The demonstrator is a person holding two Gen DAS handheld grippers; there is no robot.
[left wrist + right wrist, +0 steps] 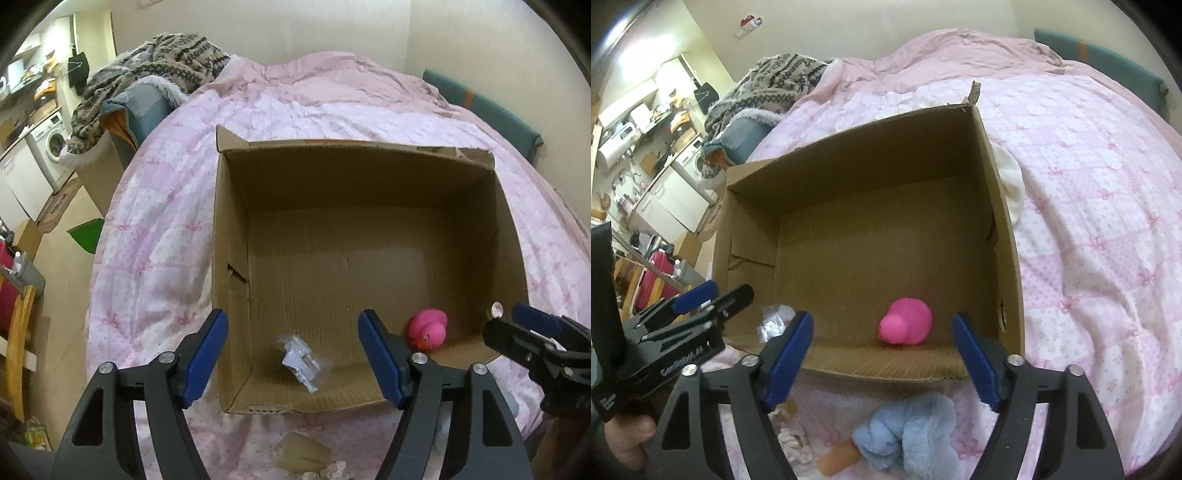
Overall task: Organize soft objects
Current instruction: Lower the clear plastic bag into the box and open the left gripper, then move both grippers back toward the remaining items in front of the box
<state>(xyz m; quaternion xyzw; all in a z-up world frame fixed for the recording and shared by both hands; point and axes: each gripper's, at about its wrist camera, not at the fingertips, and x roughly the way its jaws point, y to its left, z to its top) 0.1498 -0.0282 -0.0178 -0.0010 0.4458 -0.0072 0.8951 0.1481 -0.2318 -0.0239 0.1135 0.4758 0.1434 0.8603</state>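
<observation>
Both grippers angled steeply down over the near edge of an open cardboard box (354, 206) on a pink quilted bed cover (162, 206).

Left gripper (293, 360) poised above the box's near-left corner, jaws spread wide, blue pads (205, 354) well apart, nothing pressed between them. Directly below, on the box floor: a small clear plastic packet (303, 362), lying loose. Seen from the right wrist view, the left gripper (713, 295) tilted in from the side, a hand (626, 439) wrapped round its handle at the lower left.

Right gripper (882, 360) held above the box's near wall, jaws likewise wide apart, pads (975, 358) clear of everything. Between and beyond them, a pink rubber duck (907, 321) resting on the box floor close to the near wall, touched by neither pad.

On the cover in front of the box, outside it: a light-blue plush toy (912, 435), a small tan object (838, 458) just beside it, and a bit of white lacy fabric (792, 443).
</observation>
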